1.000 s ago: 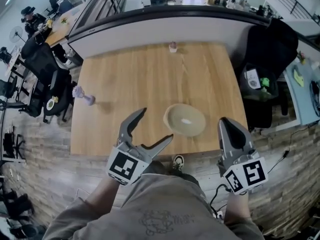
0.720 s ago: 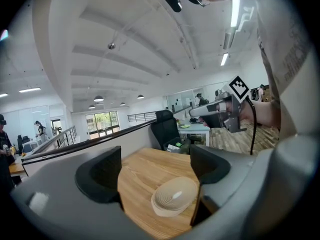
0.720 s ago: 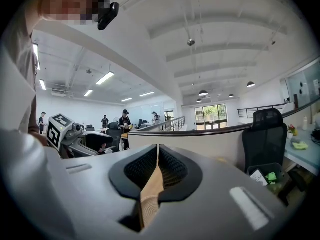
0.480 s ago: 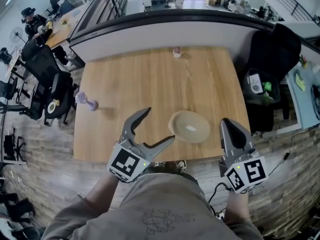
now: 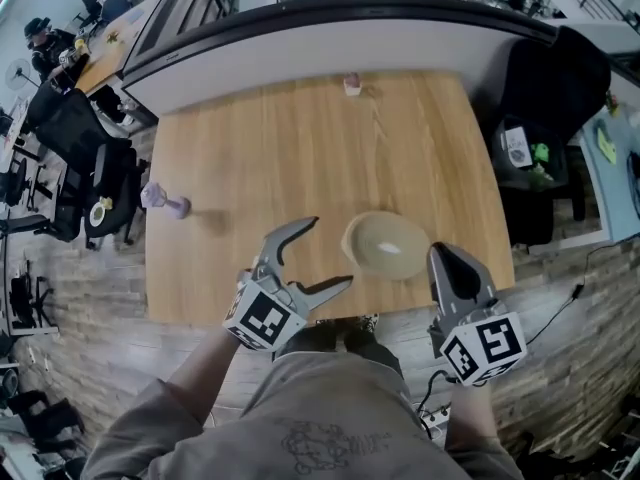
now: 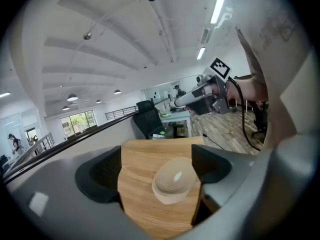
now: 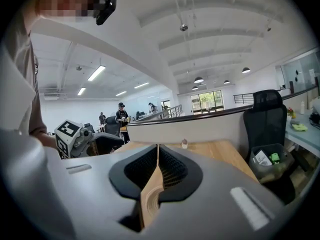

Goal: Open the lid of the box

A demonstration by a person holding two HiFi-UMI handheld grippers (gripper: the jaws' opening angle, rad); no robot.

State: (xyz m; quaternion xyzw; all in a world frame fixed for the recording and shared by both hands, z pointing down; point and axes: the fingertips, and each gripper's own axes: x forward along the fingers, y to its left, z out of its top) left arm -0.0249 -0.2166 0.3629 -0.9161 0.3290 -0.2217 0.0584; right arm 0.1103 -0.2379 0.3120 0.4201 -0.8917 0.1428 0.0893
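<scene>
Barely started, I'd say. Left gripper (image 5: 325, 253) has its jaws spread wide, empty; right gripper (image 5: 447, 260) is pinched closed on nothing. Round box (image 5: 385, 245) sits just beyond the left jaws, lid (image 6: 174, 175) still on, untouched.

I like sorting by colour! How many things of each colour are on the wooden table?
Beige, the round box: 1
Purple, the little thing near the left edge: 1
Pinkish, the tiny thing at the far edge: 1
Total: 3
</scene>
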